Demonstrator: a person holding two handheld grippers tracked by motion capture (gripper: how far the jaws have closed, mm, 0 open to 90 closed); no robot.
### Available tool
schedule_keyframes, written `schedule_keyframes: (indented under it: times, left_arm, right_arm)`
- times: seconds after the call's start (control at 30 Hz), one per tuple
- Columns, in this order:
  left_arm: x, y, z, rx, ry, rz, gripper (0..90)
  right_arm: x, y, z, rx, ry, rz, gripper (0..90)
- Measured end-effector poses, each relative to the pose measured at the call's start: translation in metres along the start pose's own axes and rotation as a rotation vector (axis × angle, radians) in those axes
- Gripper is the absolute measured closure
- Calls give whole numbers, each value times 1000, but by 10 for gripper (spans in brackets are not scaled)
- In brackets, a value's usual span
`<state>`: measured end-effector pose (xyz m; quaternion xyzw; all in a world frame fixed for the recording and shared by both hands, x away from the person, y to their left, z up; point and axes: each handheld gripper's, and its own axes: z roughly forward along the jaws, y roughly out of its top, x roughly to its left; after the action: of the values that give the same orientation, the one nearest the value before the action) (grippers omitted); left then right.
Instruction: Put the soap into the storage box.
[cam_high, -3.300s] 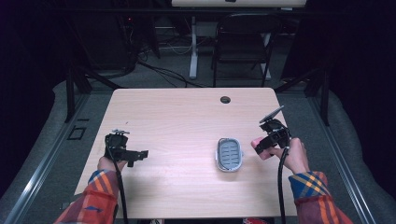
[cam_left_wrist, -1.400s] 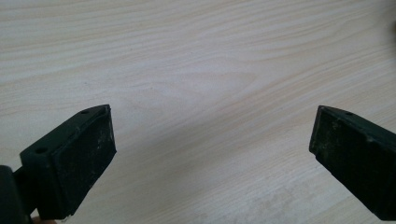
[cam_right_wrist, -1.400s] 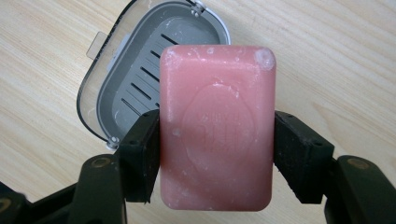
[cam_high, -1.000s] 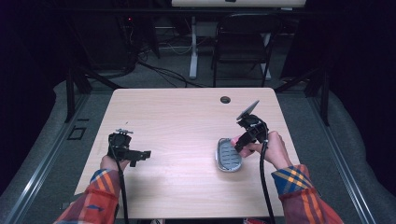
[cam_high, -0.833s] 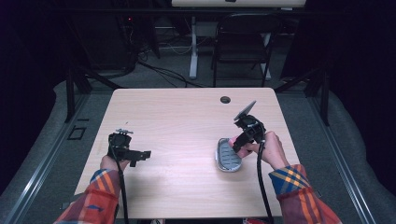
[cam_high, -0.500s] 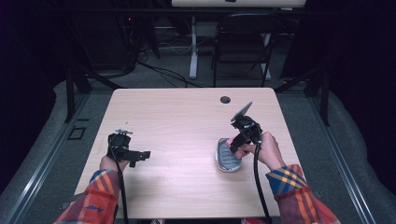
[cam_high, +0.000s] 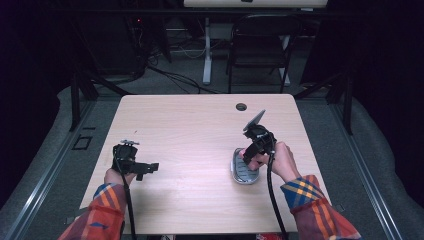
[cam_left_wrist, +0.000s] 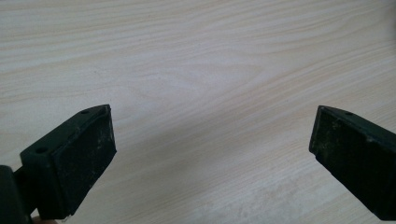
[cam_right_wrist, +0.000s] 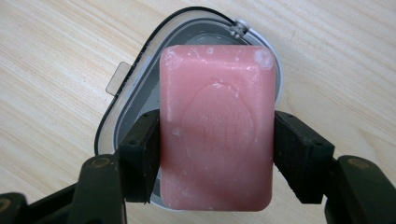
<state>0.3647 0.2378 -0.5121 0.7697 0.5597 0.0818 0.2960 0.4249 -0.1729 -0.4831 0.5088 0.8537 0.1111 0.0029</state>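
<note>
A pink bar of soap (cam_right_wrist: 217, 126) sits clamped between the two black jaws of my right gripper (cam_right_wrist: 215, 149), held flat just above a grey oval soap dish (cam_right_wrist: 135, 88). From above, the right gripper (cam_high: 248, 153) hovers over the upper end of that dish (cam_high: 244, 174) at the table's right middle, and a bit of pink soap (cam_high: 242, 153) shows by the hand. My left gripper (cam_high: 150, 167) rests low near the table's left front, jaws wide apart; its own view has bare wood between the pads (cam_left_wrist: 84, 158).
The light wooden table (cam_high: 190, 130) has a small black cable hole (cam_high: 241, 106) near its far edge. A dark chair (cam_high: 260, 45) and a white desk leg (cam_high: 206, 50) stand beyond the table. Grey floor rails run along both sides.
My right gripper has carried the soap from the table's right side leftward, and now holds it over the dish. The left gripper has stayed where it was.
</note>
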Motion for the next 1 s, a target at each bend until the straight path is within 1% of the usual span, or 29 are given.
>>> schedule_keyframes:
  times: [0.13, 0.23, 0.27, 0.3, 0.33, 0.37, 0.4, 0.43, 0.47, 0.5, 0.53, 0.63, 0.67, 0.7, 0.77, 0.8, 0.87, 0.9, 0.97, 1.0]
  left_arm:
    - [0, 0, 0, 2, -1, 3, 3]
    - [0, 0, 0, 3, -2, 3, 3]
    - [-1, 0, 0, 3, -3, 4, 3]
    - [-1, 0, 0, 4, -2, 5, 3]
    - [-1, 0, 0, 4, -3, 6, 3]
    - [-1, 1, 1, 6, -3, 7, 3]
    - [-1, 1, 1, 4, -3, 8, 3]
    - [-1, 1, 1, 4, -3, 8, 3]
    - [-1, 1, 1, 3, -5, 9, 3]
    - [-2, 2, 2, 5, -5, 11, 3]
    - [-2, 2, 2, 5, -5, 11, 3]
    - [-2, 2, 2, 5, -7, 14, 3]
    - [-2, 3, 2, 5, -8, 13, 3]
    - [-2, 3, 3, 6, -10, 15, 3]
    - [-3, 4, 3, 7, -13, 12, 3]
    - [-3, 4, 3, 7, -13, 12, 3]
    - [-4, 5, 4, 5, -15, 17, 3]
    - [-5, 6, 5, 8, -15, 19, 3]
    - [-7, 7, 6, 11, -18, 28, 3]
    - [-7, 7, 6, 11, -18, 28, 3]
  right_arm:
    - [2, 1, 3, 14, -11, 1, 369]
    - [2, 1, 6, 21, 1, 24, 364]
    - [1, 1, 5, 36, 6, 18, 364]
    - [1, 2, 5, 51, 0, 12, 364]
    - [1, 1, 5, 32, 7, 28, 376]
    - [1, 0, 4, 22, 18, 31, 379]
    - [0, -1, 2, 31, 31, 31, 396]
    - [0, -1, 2, 31, 31, 31, 396]
    - [-1, -3, 3, 28, 55, 44, 429]
    - [-2, -3, 3, 45, 58, 29, 454]
    - [-2, -4, 3, 47, 75, 35, 461]
    - [-2, -5, 4, 39, 85, 33, 473]
    - [-2, -6, 0, 29, 79, 14, 481]
    - [-2, -6, -3, 31, 71, 2, 477]
    - [-1, -9, -6, 2, 77, 3, 463]
    - [-1, -9, -6, 2, 77, 3, 463]
    - [-2, -11, -12, -8, 75, -20, 450]
    - [-2, -13, -13, -26, 82, -16, 448]
    - [-4, -14, -17, -24, 72, -36, 433]
    - [-4, -15, -19, -35, 70, -39, 428]
